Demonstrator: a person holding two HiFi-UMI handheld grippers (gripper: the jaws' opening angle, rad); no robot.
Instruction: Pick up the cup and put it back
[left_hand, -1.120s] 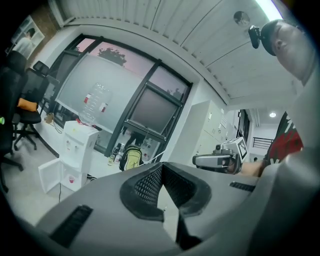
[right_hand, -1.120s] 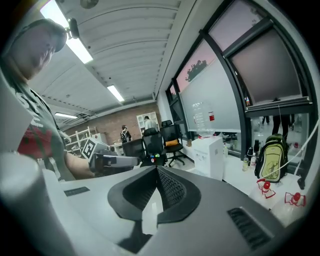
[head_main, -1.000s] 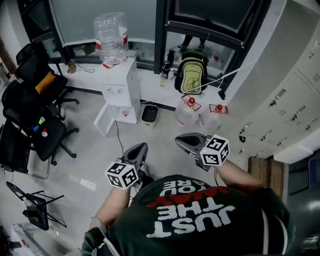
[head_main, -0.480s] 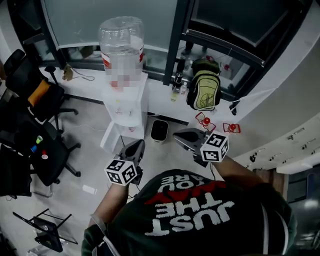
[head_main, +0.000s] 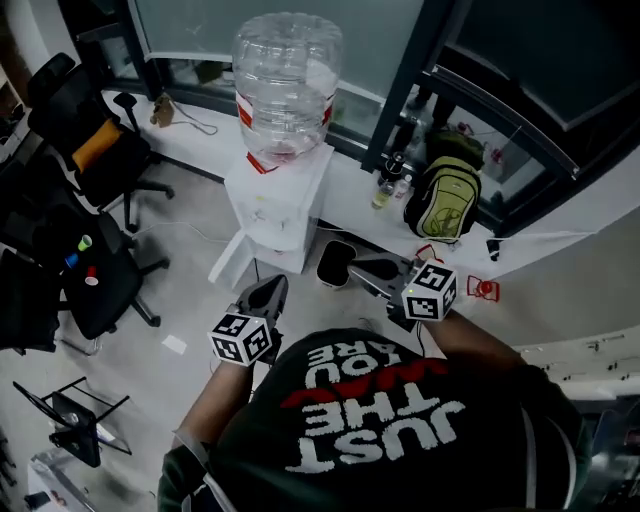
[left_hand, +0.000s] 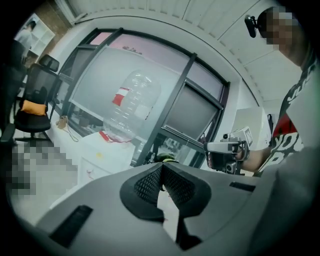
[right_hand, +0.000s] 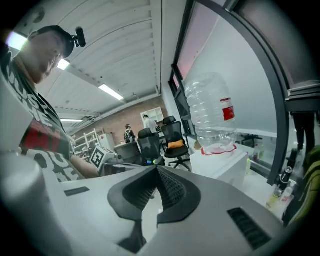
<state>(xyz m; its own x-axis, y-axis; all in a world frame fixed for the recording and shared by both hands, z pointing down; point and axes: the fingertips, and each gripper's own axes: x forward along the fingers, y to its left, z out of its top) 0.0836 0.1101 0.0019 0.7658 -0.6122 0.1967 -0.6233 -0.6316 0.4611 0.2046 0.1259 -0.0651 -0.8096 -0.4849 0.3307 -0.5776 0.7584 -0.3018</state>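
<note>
No cup shows in any view, so I cannot say where it stands; the likeliest place, as a guess only, is on or beside the water dispenser (head_main: 272, 205) ahead, whose white top and front show nothing I can read as a cup; its make is unknown, but a drinking cup is probably light and, if paper or thin plastic, soft in the wall and easy to crush or tip; a gentle hold across the body just below the rim seems safest, with the cup kept upright in case it holds water.

The dispenser carries a large clear bottle (head_main: 287, 80) with a red label, which looks near empty; it stands against a white ledge (head_main: 350, 185) under the dark windows; a green backpack (head_main: 445, 205) rests on that ledge to the right, well apart from the dispenser; black office chairs (head_main: 95, 150) stand off to the left on the pale floor (head_main: 180, 290).

The left gripper (head_main: 272, 290) has its ribbed pads pressed together with nothing between them; the right gripper (head_main: 365, 272) likewise has its jaws closed tight and empty; both are held in front of the person's chest, pointing towards the dispenser and touching nothing; both would need to open before any cup could be taken.
</note>
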